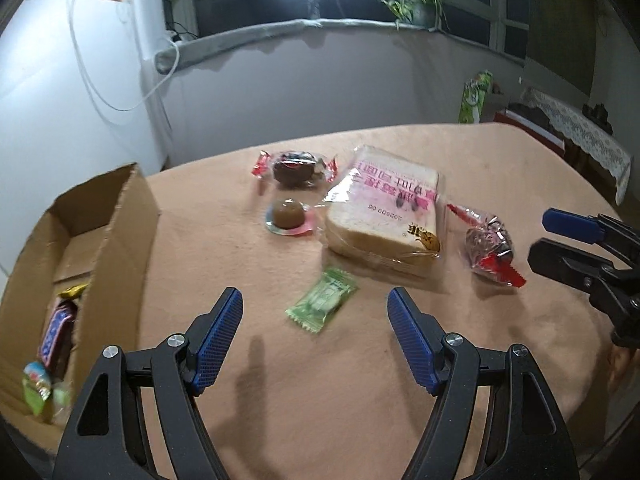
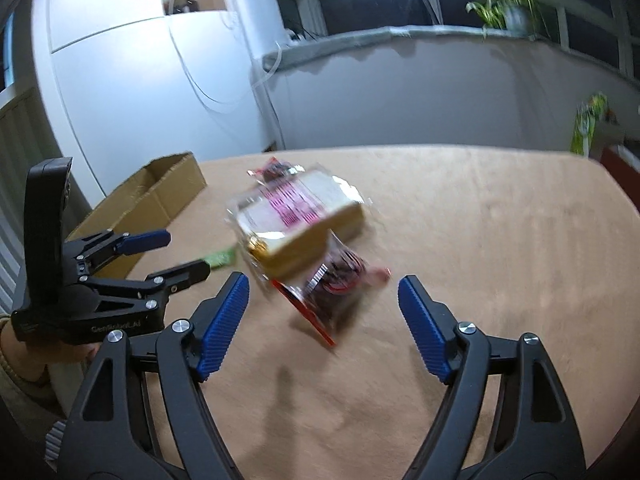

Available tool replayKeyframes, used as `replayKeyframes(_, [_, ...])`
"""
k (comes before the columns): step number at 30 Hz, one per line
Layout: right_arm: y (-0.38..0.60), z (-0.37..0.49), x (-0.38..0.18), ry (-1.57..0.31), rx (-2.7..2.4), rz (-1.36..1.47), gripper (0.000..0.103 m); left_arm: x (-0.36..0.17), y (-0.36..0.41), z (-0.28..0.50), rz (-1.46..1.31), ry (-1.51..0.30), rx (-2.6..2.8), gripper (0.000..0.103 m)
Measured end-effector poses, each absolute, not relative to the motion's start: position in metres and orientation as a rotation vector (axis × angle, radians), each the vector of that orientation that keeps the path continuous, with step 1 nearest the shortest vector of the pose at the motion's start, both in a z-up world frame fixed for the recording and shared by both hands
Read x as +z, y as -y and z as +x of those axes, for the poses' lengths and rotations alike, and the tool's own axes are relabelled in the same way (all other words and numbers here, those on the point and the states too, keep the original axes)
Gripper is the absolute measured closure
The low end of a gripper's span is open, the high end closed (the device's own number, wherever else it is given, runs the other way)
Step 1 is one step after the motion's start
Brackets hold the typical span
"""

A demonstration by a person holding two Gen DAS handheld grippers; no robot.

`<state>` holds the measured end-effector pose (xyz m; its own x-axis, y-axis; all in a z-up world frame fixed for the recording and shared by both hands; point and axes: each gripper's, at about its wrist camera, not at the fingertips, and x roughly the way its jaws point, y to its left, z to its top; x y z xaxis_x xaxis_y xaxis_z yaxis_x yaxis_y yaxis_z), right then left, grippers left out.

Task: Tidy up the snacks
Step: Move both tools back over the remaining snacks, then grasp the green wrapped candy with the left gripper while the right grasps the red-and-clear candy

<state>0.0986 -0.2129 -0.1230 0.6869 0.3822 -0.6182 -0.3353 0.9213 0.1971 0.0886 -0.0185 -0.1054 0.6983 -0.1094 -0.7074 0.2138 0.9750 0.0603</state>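
Note:
My left gripper (image 1: 315,312) is open and empty, with a green candy packet (image 1: 321,305) on the tan tablecloth between its fingertips. A cardboard box (image 1: 120,236) at the left holds several wrapped snacks (image 1: 56,332). Beyond lie a jelly cup (image 1: 289,216), a dark cake in a red-ended wrapper (image 1: 294,167), a bagged bread slice (image 1: 386,212) and a second red-wrapped dark snack (image 1: 489,249). My right gripper (image 2: 323,294) is open and empty, just short of that red-wrapped snack (image 2: 336,292), which touches the bread (image 2: 296,220). The right gripper shows in the left view (image 1: 548,236); the left gripper shows in the right view (image 2: 188,252).
The table (image 1: 360,400) is covered by a tan cloth and ends near a white cabinet (image 1: 60,100) and a wall. A windowsill with a potted plant (image 1: 420,4) and a bright lamp stand behind. A green bag (image 1: 474,96) and a lace-covered stand sit far right.

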Motion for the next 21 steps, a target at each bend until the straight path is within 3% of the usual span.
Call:
replayKeyframes(12, [0.21,0.125,-0.132,-0.762,0.399,0.129,0.023,-0.12,0.015,0.116,0.123,-0.86,-0.247,0.029])
replayKeyframes(14, [0.209,0.13,-0.134,-0.776,0.392,0.132,0.023,-0.125,0.015,0.116,0.116,-0.875,-0.268,0.048])
replayKeyframes(18, [0.21,0.138,-0.144,-0.814,0.382,0.144,0.023,-0.126,0.02,0.113,0.13,-0.863,-0.276,0.051])
replayKeyframes(21, [0.207,0.144,-0.15,-0.843,0.384,0.136,0.023,-0.126,0.024,0.111,0.138,-0.854,-0.301,0.062])
